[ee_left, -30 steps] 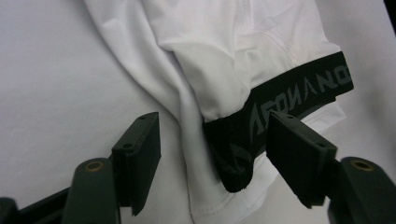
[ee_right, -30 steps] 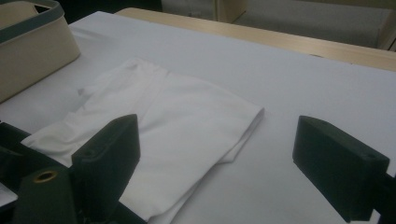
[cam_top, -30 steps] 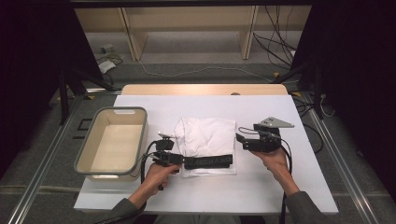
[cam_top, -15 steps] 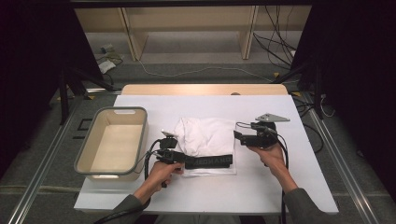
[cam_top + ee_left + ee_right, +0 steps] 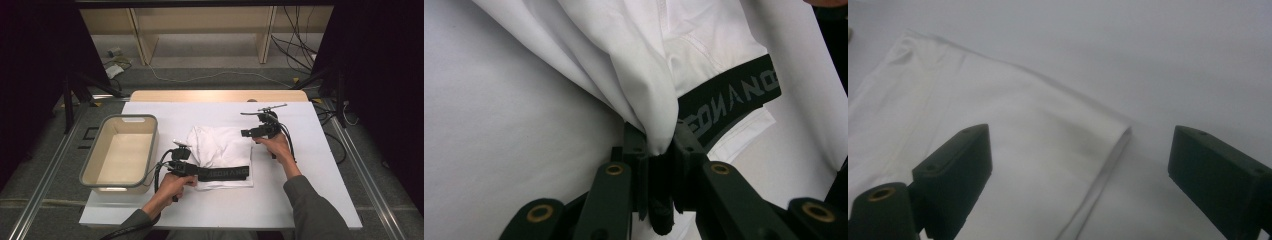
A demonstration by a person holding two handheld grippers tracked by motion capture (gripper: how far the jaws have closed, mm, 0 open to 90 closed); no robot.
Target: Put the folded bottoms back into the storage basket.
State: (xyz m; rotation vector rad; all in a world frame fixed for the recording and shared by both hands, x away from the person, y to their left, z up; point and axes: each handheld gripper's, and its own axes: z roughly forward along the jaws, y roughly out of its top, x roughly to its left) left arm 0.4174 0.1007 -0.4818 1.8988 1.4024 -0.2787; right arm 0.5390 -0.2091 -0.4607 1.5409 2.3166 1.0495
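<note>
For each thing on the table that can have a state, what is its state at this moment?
White garment: crumpled on the table, black waistband at its near edge.
Left gripper: jaws have just been closing, now shut on a fold of the garment.
Right gripper: jaws open, garment's edge between them, nothing held.
Bin: upright, empty.

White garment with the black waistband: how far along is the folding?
Done: little; the garment lies rumpled beside the bin. In hand: the left gripper, its jaws just closing, pinches a fold of cloth; the right gripper hangs open over the far edge. Left: folding, probably binning.
</note>
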